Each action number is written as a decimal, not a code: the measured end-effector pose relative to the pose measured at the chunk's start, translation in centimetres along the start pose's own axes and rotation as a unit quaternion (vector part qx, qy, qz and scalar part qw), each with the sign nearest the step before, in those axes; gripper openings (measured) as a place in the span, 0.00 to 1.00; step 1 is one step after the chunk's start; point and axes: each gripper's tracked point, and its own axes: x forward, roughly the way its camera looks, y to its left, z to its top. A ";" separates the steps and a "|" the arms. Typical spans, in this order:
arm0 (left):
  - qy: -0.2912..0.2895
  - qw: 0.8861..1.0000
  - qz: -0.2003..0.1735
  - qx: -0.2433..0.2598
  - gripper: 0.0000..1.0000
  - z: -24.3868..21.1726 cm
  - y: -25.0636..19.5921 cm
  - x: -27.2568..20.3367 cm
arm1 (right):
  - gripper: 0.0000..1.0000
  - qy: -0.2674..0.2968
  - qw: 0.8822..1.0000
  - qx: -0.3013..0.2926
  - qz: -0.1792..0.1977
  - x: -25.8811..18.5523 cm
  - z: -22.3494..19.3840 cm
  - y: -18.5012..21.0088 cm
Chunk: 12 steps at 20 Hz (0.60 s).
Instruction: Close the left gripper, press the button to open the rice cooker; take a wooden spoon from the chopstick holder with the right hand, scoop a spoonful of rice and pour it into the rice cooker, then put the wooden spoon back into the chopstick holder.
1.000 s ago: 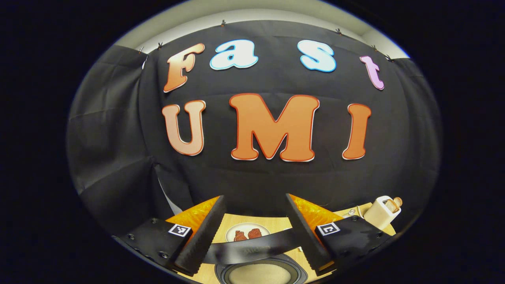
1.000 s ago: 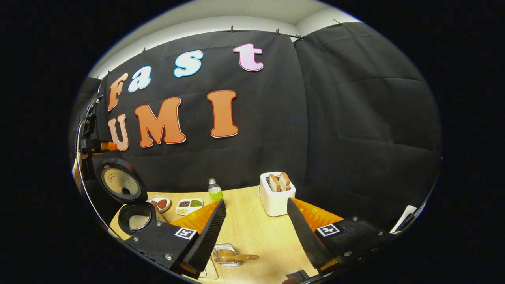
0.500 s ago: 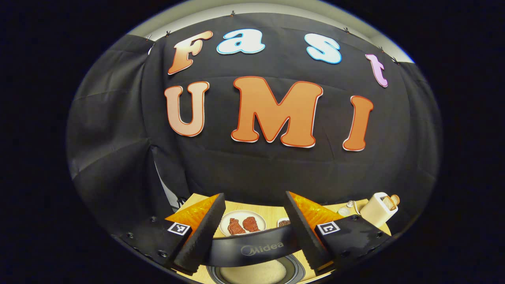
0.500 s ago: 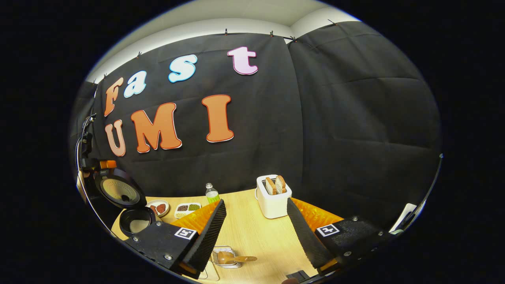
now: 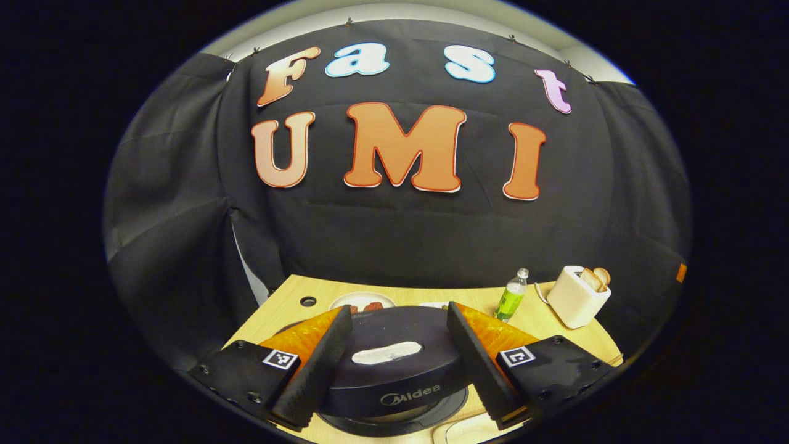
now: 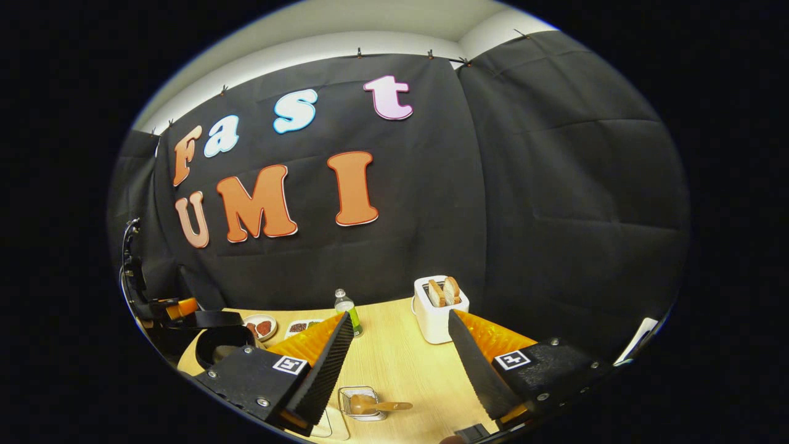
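Left gripper view: the left tool [image 5: 394, 354] stands wide open and empty above the rice cooker [image 5: 394, 370], whose dark lid [image 5: 394, 345] lies between the fingers, lowered almost flat over a gap; the pot's inside is hidden. Right gripper view: the right tool [image 6: 397, 364], likewise spread and empty, hangs over the counter [image 6: 400, 364] near its front edge. Below it the wooden spoon [image 6: 373, 405] lies in the wire chopstick holder [image 6: 360, 404], handle pointing right. The cooker sits at the counter's left end, partly hidden behind the tool's left finger.
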 end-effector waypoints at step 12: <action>0.028 0.999 0.023 0.037 0.94 -10.6 -0.8 -0.1 | 0.95 0.037 0.999 -0.004 0.018 0.2 -3.1 -0.3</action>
